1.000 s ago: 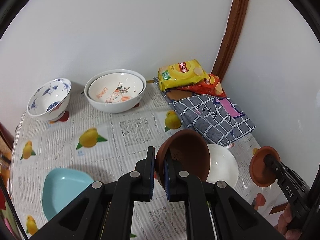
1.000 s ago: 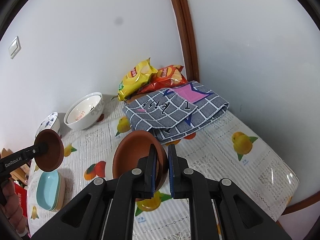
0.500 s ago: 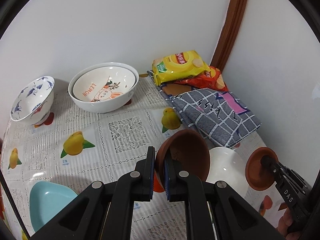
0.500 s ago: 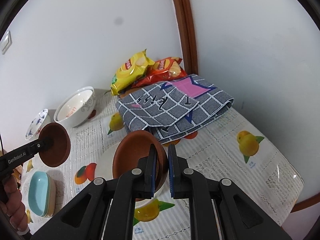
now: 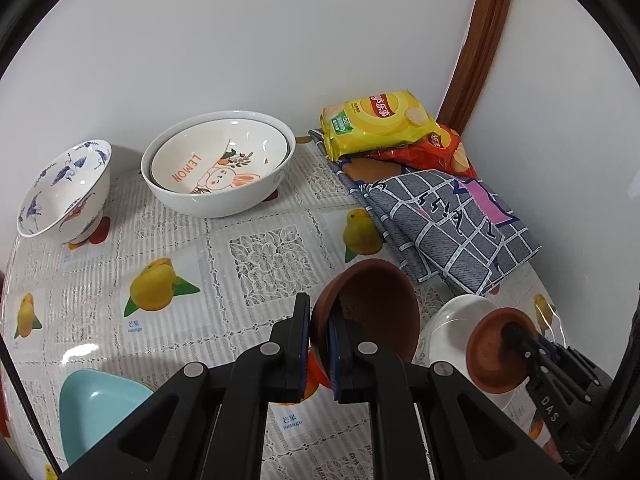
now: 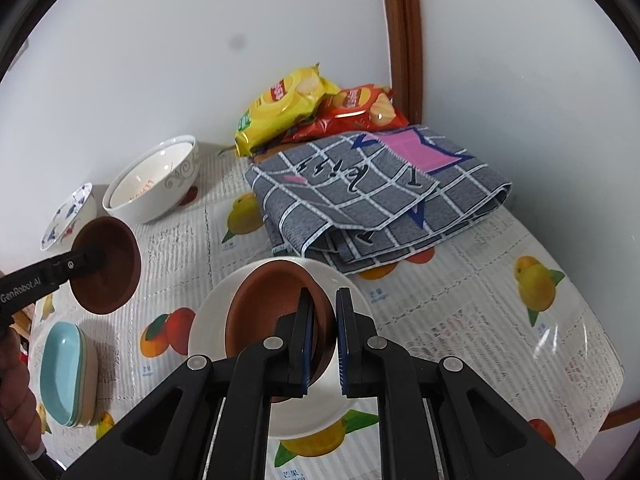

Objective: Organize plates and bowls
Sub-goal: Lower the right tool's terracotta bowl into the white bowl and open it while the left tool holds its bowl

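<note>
right brown bowl [image 6: 276,312] lowered over white plate [image 6: 352,292]; two brown bowls, both fingers clamping rims.

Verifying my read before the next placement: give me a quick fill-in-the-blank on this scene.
The right tongs hold the right brown bowl over the ____ plate.
The left tongs grip the left brown bowl by its ____.
The yellow chip bag lies partly on the ____ chip bag.
Missing: white; rim; red.

Black left gripper [image 5: 319,338], blue-lined jaws, silver screws
</note>
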